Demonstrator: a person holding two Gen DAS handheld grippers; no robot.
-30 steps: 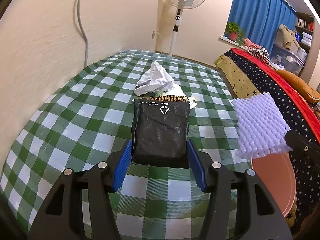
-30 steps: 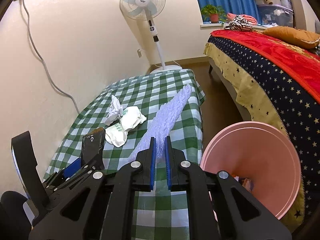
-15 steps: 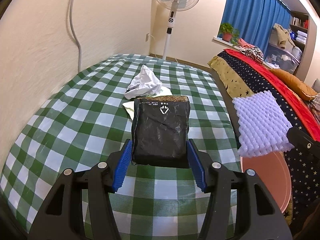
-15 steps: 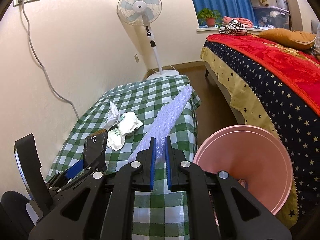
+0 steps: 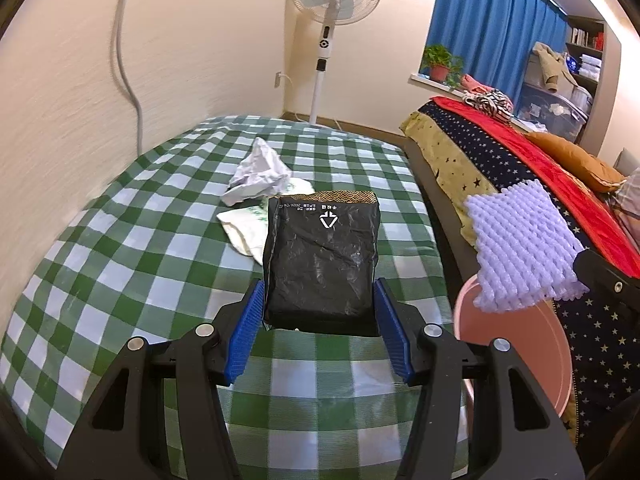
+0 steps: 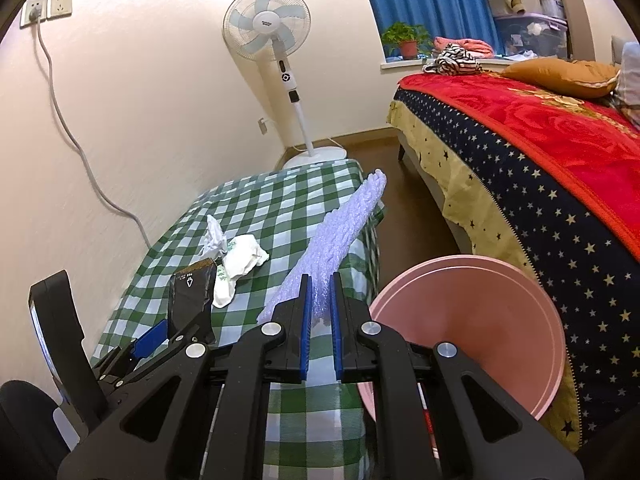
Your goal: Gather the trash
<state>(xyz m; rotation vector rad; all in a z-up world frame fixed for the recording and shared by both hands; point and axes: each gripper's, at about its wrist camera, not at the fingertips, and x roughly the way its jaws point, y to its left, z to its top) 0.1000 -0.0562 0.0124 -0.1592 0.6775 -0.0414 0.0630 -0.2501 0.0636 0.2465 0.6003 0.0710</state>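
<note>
Both wrist views look down close over the checked table, sharing the pink bin.

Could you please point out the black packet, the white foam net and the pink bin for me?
black packet point(image 5: 322, 264): left wrist view, middle of its front face.
white foam net point(image 5: 520, 248): left wrist view, centre of the mesh.
pink bin point(image 6: 472, 320): right wrist view, inner wall.

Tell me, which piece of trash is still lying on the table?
The crumpled white paper wads lie on the checked tablecloth; the black packet and white foam net are held up.
</note>
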